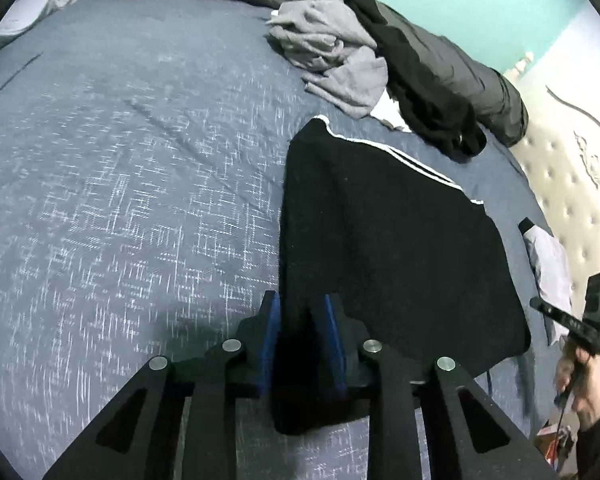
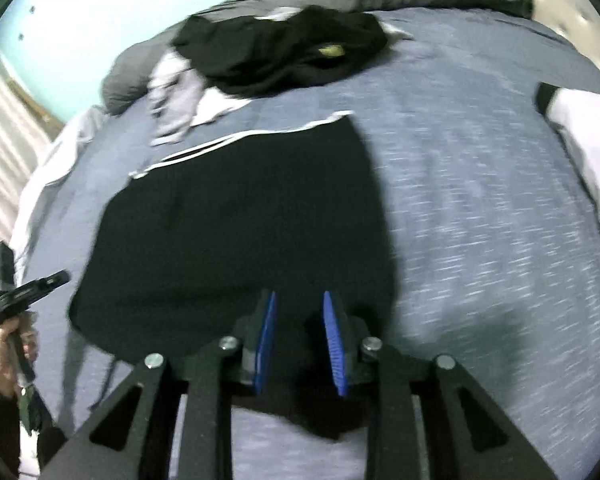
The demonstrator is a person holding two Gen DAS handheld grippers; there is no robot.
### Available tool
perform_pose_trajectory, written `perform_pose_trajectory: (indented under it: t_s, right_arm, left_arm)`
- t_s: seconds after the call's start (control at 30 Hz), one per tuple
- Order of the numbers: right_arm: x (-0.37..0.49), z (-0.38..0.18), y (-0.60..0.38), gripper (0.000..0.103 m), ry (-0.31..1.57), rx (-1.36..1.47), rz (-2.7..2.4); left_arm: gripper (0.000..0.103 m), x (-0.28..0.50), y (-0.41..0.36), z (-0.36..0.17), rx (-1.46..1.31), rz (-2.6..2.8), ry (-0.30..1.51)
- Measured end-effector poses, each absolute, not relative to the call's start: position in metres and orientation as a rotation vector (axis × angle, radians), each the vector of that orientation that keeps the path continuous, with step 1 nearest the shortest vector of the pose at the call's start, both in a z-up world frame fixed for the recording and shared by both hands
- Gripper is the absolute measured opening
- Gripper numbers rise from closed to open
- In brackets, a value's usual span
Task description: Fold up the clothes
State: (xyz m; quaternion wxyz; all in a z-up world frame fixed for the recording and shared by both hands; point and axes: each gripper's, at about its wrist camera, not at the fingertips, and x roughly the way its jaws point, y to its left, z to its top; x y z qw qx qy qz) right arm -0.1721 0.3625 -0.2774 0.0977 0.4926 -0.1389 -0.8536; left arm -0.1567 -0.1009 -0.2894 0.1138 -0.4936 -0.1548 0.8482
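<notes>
Left wrist view: both grippers (image 1: 302,312) (image 2: 299,308) slightly spread around black shorts (image 1: 388,248).

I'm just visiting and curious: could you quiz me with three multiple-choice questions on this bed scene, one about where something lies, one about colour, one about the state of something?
1. Where is the grey crumpled garment?
A. Beyond the black garment with white stripes, near the dark rolled duvet
B. Between the blue pads
C. On the floor

2. What colour is the bed cover?
A. Red
B. Blue-grey with pale flecks
C. Plain white

3. How does the striped black garment lie?
A. Hung on the wall
B. Crumpled in a ball
C. Spread flat on the bed

Answers: 1 A, it sits past the stripes by the duvet; 2 B, flecked blue-grey shows all round; 3 C, its edges lie flat and square.
</notes>
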Motion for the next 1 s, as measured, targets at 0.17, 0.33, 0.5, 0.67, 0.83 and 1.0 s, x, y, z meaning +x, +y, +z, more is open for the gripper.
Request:
perform_pose_trajectory:
  t_s: [0.17,0.33,0.5,0.67,0.83,1.0]
  right_arm:
    - [-0.161,-0.281,0.291,0.018,-0.424,1.427,-2.432]
    - [-0.155,-0.298,0.239,0.016,-0.493,1.429,-2.367]
    - [-0.157,-0.308,0.211,0.015,-0.479,1.449,-2.368]
    - [-0.166,-0.315,0.205,0.015,-0.454,1.468,-2.436]
    - [-0.166,-0.332,0.197,0.012,-0.376,1.525,-2.459]
    - [-0.157,-0.349,0.191,0.008,-0.347,1.556,-2.477]
  left_arm:
    - [0.029,-0.133,-0.095,-0.286,-1.394,2.569,-0.490]
    - [0.029,-0.110,-0.099,-0.291,-1.332,2.607,-0.621]
    - [0.032,-0.099,-0.100,-0.311,-1.381,2.612,-0.623]
    - [0.032,-0.097,-0.103,-0.323,-1.373,2.591,-0.633]
    - [0.032,-0.095,-0.105,-0.325,-1.358,2.552,-0.650]
    - [0.032,-0.093,-0.106,-0.322,-1.344,2.550,-0.652]
